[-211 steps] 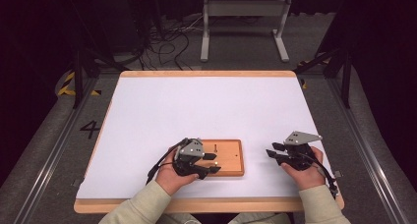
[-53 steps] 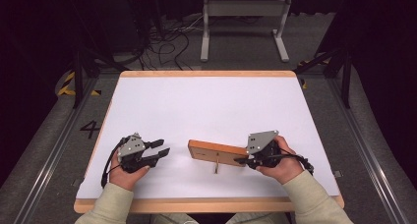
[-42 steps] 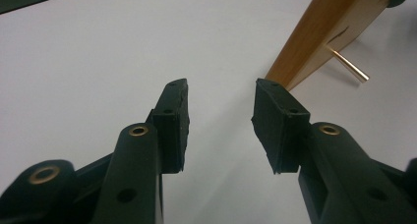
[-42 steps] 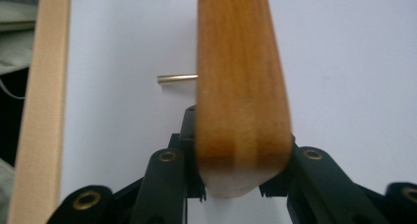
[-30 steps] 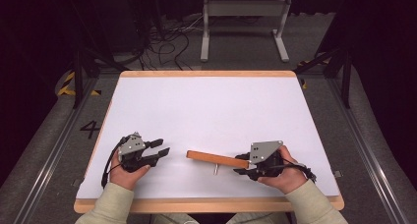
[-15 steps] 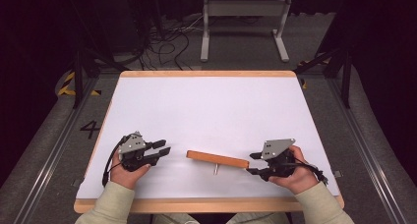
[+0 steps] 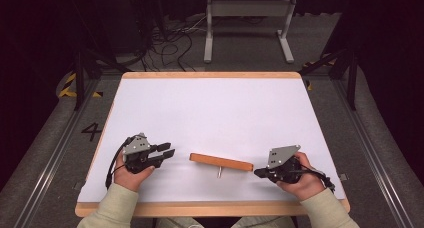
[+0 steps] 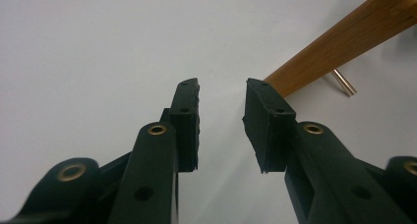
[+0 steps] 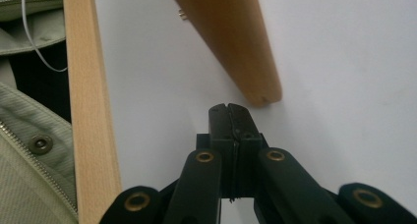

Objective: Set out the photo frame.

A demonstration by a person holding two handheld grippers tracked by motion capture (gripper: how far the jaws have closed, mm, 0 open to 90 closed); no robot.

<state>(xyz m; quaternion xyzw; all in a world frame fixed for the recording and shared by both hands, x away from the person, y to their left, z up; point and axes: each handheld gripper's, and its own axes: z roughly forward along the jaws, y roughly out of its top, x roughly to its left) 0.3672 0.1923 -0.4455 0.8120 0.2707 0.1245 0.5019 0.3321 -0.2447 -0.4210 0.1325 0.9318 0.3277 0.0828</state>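
Note:
A wooden board (image 7: 221, 162) stands on its long edge near the table's front, a small metal pin (image 7: 218, 172) sticking out of its near face. To its left my left gripper (image 7: 169, 150) rests on the table, open, nothing between its fingers (image 8: 187, 117); the board's end (image 8: 344, 40) lies just beyond its right jaw. To the board's right my right gripper (image 7: 258, 172) is shut, empty, tips a short way from the board's end (image 9: 255, 89).
The white table top (image 7: 215, 113) has a light wooden rim (image 9: 88, 111), with the front edge close behind both hands. A pale green jacket (image 9: 24, 150) shows past that edge. Cables and a metal stand (image 7: 247, 18) lie on the floor beyond the table.
The right gripper has let go of the board and drawn back to the right, jaws shut. The board, earlier flat then carried, now stands on edge. The left gripper stays put.

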